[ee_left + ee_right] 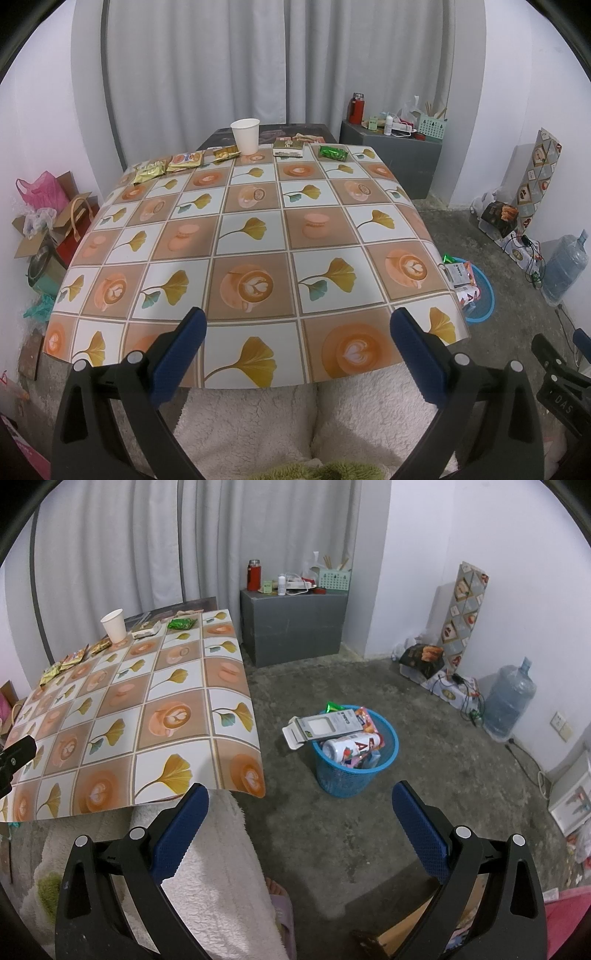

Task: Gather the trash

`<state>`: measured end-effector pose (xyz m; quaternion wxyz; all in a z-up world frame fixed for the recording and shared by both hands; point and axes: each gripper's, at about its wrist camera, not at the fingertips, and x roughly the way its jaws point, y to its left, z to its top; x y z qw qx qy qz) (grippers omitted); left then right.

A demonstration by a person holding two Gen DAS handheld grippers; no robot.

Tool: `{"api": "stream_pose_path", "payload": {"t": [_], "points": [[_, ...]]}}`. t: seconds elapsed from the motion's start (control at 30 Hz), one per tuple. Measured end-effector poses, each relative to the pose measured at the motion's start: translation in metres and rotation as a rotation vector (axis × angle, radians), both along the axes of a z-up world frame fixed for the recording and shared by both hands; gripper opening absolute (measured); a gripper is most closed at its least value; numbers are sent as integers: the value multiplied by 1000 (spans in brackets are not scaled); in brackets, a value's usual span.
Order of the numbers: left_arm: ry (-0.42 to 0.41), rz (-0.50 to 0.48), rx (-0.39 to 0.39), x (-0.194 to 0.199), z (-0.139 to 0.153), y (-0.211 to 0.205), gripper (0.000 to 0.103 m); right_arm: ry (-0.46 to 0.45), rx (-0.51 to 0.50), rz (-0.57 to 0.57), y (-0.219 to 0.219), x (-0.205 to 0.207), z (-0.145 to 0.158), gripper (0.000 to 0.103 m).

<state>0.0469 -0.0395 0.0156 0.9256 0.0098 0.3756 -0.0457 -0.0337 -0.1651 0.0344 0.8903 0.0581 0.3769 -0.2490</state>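
Hovering left hand-held gripper (pixel 297 332): fingers spread wide apart, nothing between them, held over the near edge of the worktop (pixel 258 229).
Right hand-held gripper (pixel 299 808): blue-padded fingers wide apart and empty, held off the worktop's right side above the concrete floor (pixel 369 834), pointing toward the bin.
Worktop: covered by a checked cloth printed with latte cups and ginkgo leaves; the near and middle parts carry nothing, all the items lie along the far edge.
Paper cup (pixel 245 135): white, upright, at the far edge near the middle.
Snack wrappers, far left: a gold wrapper (pixel 149 170) at the left end, then an orange-and-white packet (pixel 186 161) touching it, then a small gold wrapper (pixel 226 153) just left of the cup.
Flat carton (pixel 288 147): lying right of the cup at the far edge.
Green wrapper (pixel 333 152): crinkled, at the far right corner, apart from the carton.
Trash bin (pixel 354 771): blue mesh basket on the floor, right of the worktop, well apart from the wrappers.
Bin contents: a grey-and-white cardboard box (pixel 325 727) lies across the rim and sticks out to the left; a white printed bottle (pixel 351 747) lies on its side beneath it, among colourful packets.
Person: lap in a fluffy white robe (pixel 251 424) below the left hand-held gripper.
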Motion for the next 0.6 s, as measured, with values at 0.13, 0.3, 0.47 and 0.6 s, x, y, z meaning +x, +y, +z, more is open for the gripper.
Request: {"api": "stream_pose_path", "payload": {"t": [0.13, 0.3, 0.47, 0.6], "points": [[0, 1, 1, -1, 0, -1, 98, 0, -1, -1, 0, 0, 0, 95], [-1, 2, 0, -1, 0, -1, 98, -1, -1, -1, 0, 0, -1, 95], [1, 2, 1, 0, 0, -1, 98, -1, 0, -2, 1, 0, -1, 95], [-2, 2, 1, -1, 0, -1, 98, -1, -2, -2, 1, 0, -1, 95]]}}
